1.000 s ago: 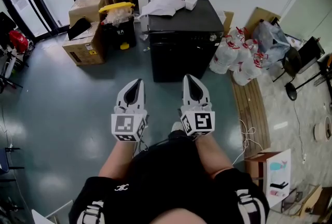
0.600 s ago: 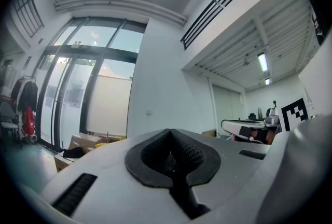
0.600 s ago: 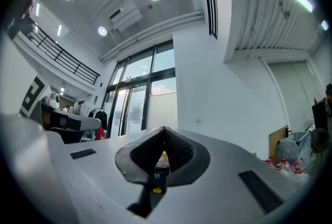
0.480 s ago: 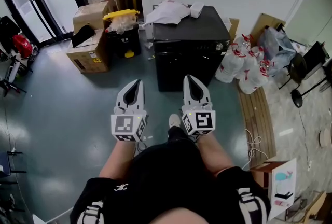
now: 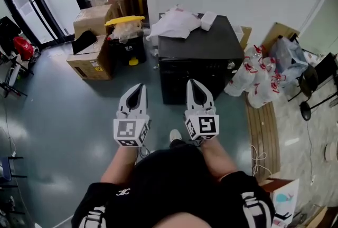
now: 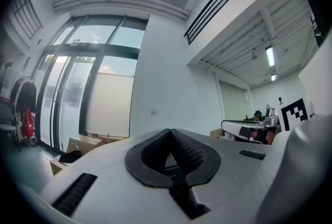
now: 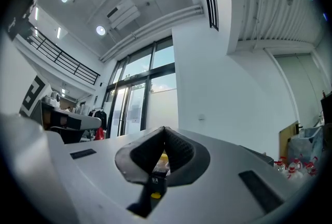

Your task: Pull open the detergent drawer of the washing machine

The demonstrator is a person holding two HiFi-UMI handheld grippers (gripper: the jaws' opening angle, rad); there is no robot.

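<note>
Cardboard boxes [image 5: 91, 59] stood along the far edge of the grey floor [image 5: 58, 116], a yellow-lidded black bin [image 5: 127, 45] just beside them. Clear bottles [image 5: 259, 82] (red-capped) crowded the floor's right edge by a wooden plank [image 5: 262, 129].

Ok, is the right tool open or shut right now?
Shut. In the right gripper view the right tool has its jaws meeting at the tips, with nothing gripped between them.

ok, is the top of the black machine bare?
No: in the head view a crumpled white heap and a small white object lie on top of the black machine.
</note>
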